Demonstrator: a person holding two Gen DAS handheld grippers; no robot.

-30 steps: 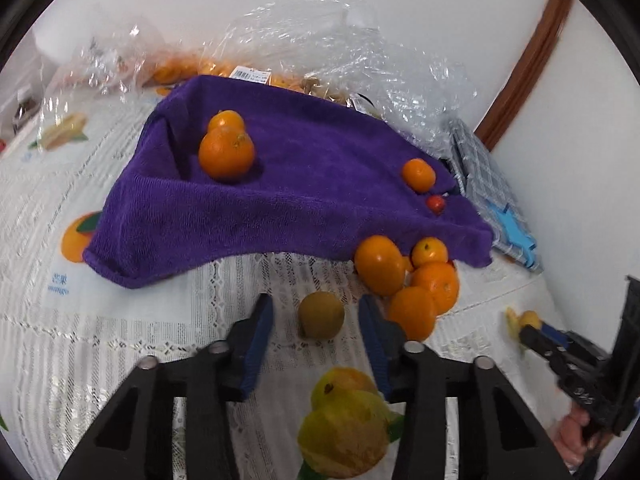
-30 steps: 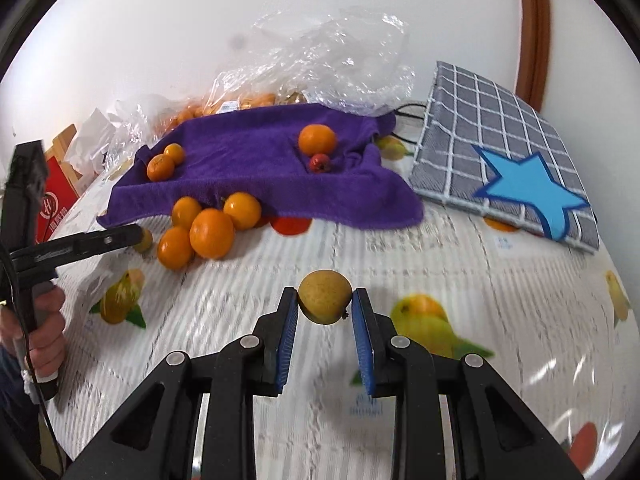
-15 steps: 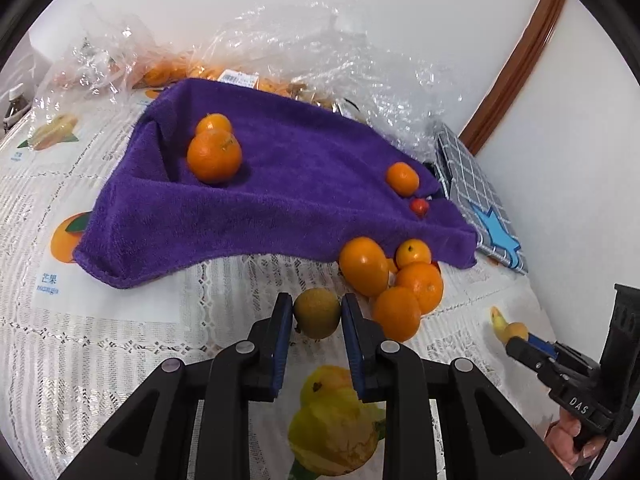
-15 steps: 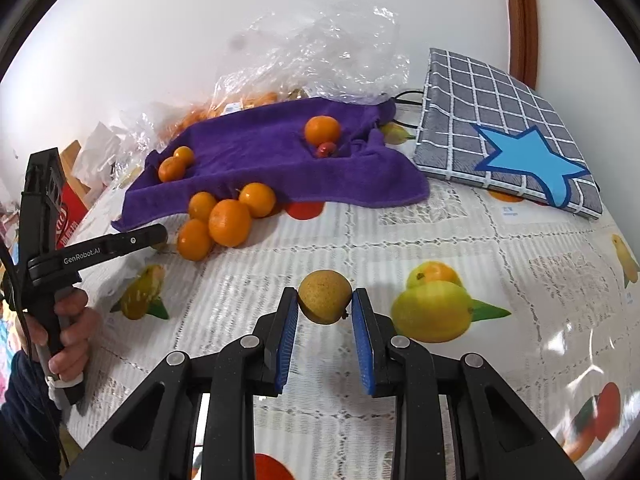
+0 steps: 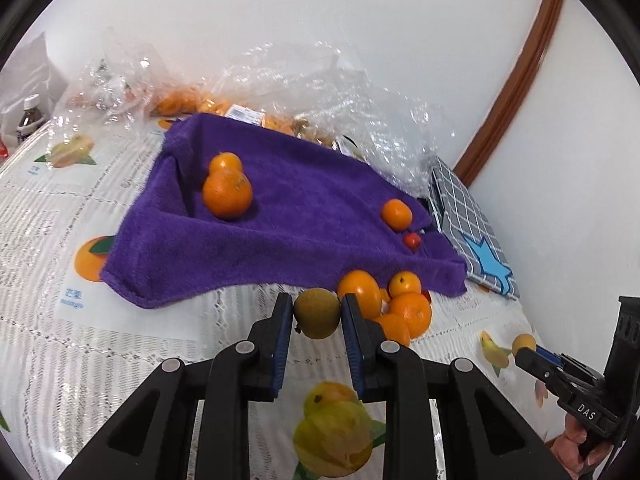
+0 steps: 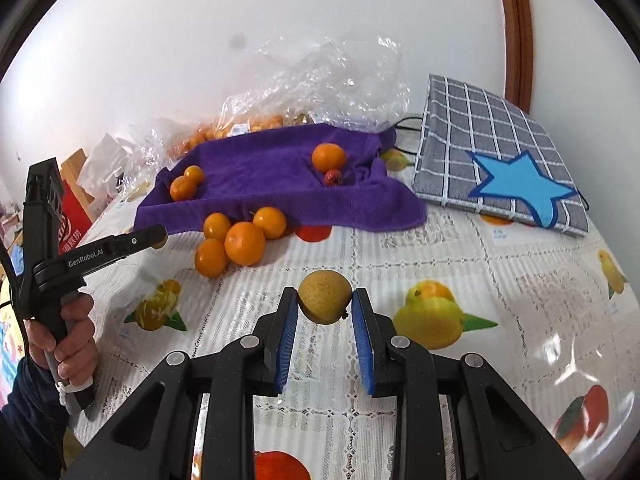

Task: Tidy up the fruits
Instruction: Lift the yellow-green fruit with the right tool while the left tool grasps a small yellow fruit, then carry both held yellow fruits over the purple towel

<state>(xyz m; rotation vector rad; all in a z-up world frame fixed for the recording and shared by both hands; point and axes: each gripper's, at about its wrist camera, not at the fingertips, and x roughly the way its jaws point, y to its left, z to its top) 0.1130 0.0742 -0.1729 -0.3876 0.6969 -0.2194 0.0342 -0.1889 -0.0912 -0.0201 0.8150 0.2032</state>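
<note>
A towel [image 6: 280,184] lies toward the worktop's [image 6: 420,256] back edge, with plastic bags [image 6: 320,84] behind it and a mat [image 6: 500,152] to its right. Two oranges [image 5: 227,188] sit on the towel's left part. Four oranges [image 6: 240,240] cluster before the towel's front edge.

Brownish-green round fruit [image 5: 317,313]: clamped in left tool [image 5: 314,320]. A like fruit [image 6: 325,297]: clamped in right tool [image 6: 325,312]. Oranges [image 6: 240,240]: clustered on table beside purple towel [image 6: 272,184]; others rested upon it.
</note>
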